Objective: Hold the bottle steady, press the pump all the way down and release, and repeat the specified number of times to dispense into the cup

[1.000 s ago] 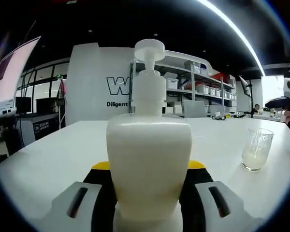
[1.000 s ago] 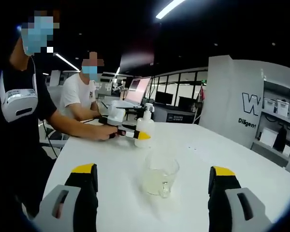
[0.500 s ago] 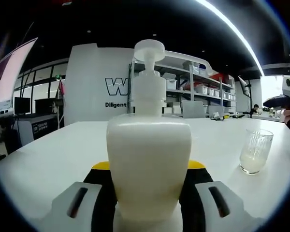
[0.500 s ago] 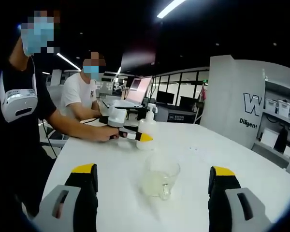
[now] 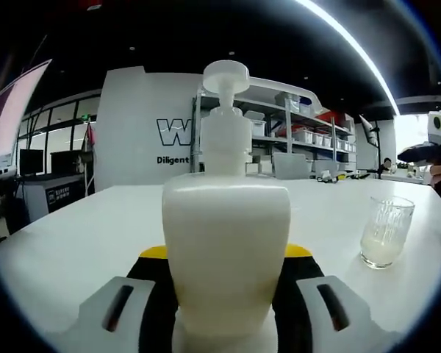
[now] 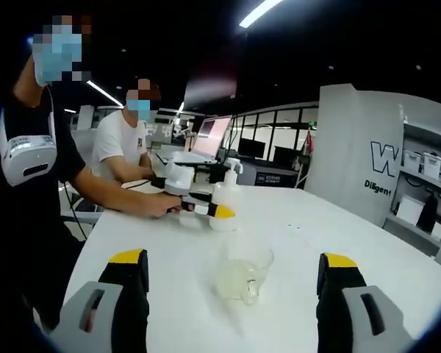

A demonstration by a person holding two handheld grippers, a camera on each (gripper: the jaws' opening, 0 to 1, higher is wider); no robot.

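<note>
Writing first: the white wall panel (image 5: 143, 125) carries a big dark "W" with "Diligent" beneath, cut off by the pump bottle (image 5: 226, 243) in the left gripper view; the same "W" and "Diligent" show at the edge of the right gripper view. No label readable on the bottle itself. The left gripper (image 5: 226, 294) has its jaws closed in on the cream-white bottle's base, pump head (image 5: 226, 73) up and unpressed. The glass cup (image 5: 386, 232), a little pale liquid in it, stands on the white table (image 5: 81, 235) well off to the right, a touch lower and nearer than a second ago. Over in the right gripper view, the right gripper (image 6: 231, 294) hangs wide open, holding nothing, cup (image 6: 242, 273) between its jaws ahead, bottle (image 6: 224, 206) beyond, nudged slightly rightward from before.
</note>
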